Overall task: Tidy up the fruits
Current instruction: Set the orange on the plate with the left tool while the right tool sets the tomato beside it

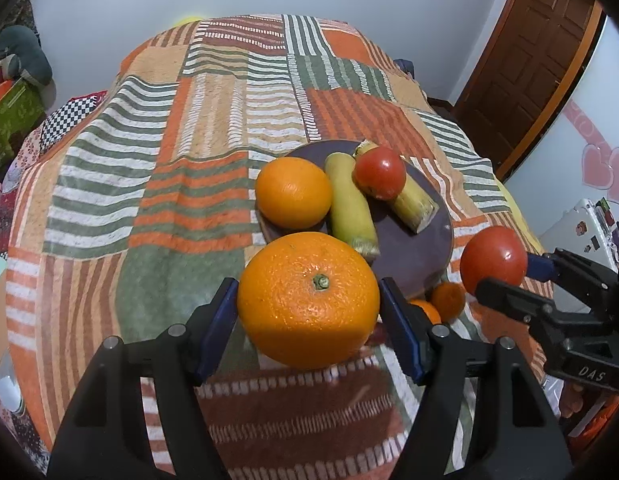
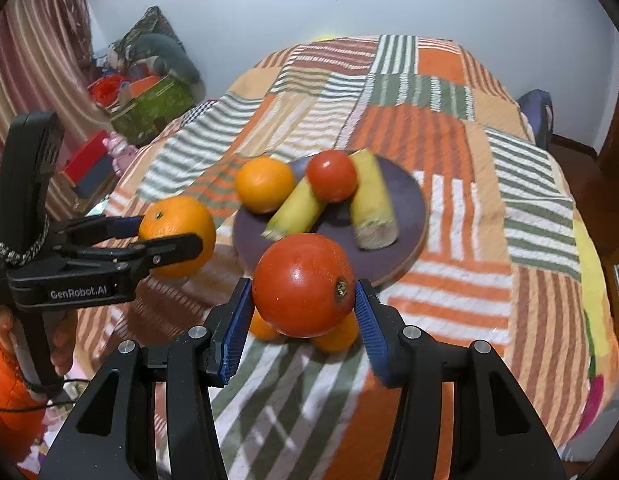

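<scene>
My left gripper [image 1: 308, 304] is shut on a large orange [image 1: 308, 300], held above the bedspread just short of a dark round plate [image 1: 425, 252]. My right gripper [image 2: 304, 308] is shut on a red tomato [image 2: 304, 285], also near the plate's [image 2: 409, 200] front edge. On the plate lie an orange [image 1: 293, 192], a tomato [image 1: 379, 173] and two yellow-green cane pieces [image 1: 349, 208]. Two small oranges [image 1: 447, 300] lie on the cloth in front of the plate, partly hidden. Each gripper shows in the other's view: the right [image 1: 505, 276] and the left [image 2: 169, 236].
A striped patchwork bedspread [image 1: 189, 160] covers the bed. A wooden door [image 1: 537, 60] stands at the right. Boxes and clutter [image 2: 149, 100] sit on the floor to the left of the bed. A white wall is behind.
</scene>
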`<state>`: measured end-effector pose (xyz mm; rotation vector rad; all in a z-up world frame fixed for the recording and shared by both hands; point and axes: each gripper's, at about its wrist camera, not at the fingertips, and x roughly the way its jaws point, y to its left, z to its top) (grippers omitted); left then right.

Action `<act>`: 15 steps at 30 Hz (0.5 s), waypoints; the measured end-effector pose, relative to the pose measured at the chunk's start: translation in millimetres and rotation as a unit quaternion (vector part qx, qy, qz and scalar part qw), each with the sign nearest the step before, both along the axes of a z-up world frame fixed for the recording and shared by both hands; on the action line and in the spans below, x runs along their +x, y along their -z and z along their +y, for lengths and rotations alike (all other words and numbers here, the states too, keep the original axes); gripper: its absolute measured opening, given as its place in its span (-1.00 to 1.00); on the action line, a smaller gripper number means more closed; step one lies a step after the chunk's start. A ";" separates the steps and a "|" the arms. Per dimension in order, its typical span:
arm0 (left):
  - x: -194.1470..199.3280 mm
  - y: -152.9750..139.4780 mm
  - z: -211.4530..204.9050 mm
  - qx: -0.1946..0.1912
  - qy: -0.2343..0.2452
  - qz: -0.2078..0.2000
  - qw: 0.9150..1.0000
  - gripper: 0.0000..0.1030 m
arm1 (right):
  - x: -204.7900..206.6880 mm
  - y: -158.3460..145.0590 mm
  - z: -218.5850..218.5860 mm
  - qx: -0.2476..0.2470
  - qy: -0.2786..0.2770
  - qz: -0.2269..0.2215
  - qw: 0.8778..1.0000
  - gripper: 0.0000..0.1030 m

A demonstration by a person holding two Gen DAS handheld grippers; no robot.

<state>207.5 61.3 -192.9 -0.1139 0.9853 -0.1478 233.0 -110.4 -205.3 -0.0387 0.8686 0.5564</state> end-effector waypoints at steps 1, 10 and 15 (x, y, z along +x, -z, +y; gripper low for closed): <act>4.3 1.4 -0.7 0.000 0.001 0.002 1.000 0.35 | 4.9 0.1 -1.9 0.001 0.002 -0.001 1.000 -0.08; 34.1 14.8 -6.1 -0.001 0.007 0.020 1.000 0.35 | 29.1 13.3 4.8 -0.002 -0.007 0.014 1.000 -0.08; 45.0 21.2 -6.9 -0.006 0.012 0.025 1.000 0.35 | 38.0 21.4 13.3 -0.006 -0.019 0.022 1.000 -0.08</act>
